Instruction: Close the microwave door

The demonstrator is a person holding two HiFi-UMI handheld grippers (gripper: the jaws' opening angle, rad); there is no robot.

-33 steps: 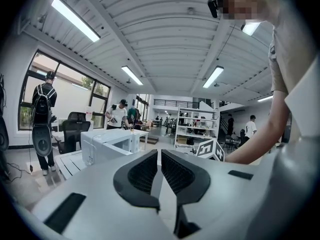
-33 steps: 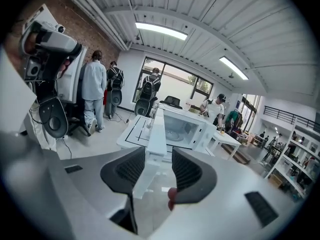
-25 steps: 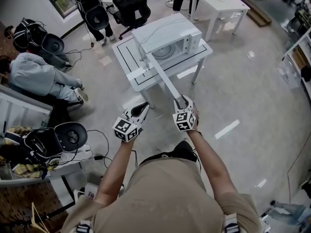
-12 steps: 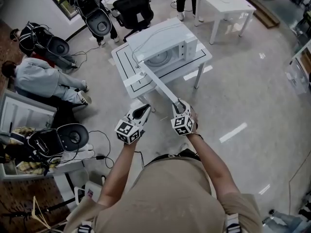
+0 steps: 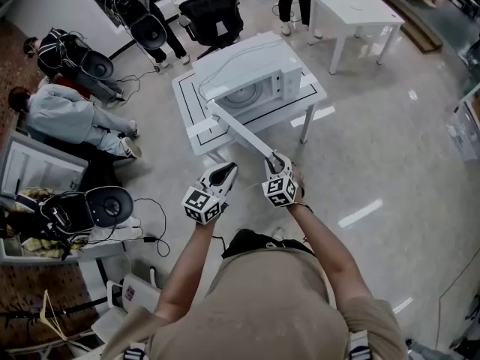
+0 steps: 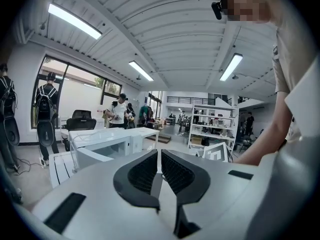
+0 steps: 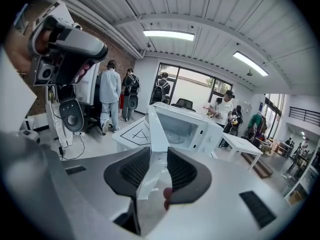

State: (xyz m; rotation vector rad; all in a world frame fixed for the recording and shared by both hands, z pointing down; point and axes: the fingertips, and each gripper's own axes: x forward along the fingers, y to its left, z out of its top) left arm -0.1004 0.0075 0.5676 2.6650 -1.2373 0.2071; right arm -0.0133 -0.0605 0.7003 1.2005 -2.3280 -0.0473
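Right gripper view shows our right gripper [image 7: 159, 152], jaws just narrowing, clamped on the near edge of the swung-out door [image 7: 154, 126], while the left gripper [image 6: 159, 153] has its jaws together and empty; next we likely swing the door far-right onto the microwave [image 7: 192, 129].

A black office chair [image 5: 214, 13] and a small white table [image 5: 352, 6] are seen on the grey floor [image 5: 375, 148]; a person in grey [image 5: 71, 115] is seated at left.

Arms forward, left tongs [image 5: 226, 170] together and empty, right tongs [image 5: 277, 158] just closing onto microwave door [image 5: 240, 130]
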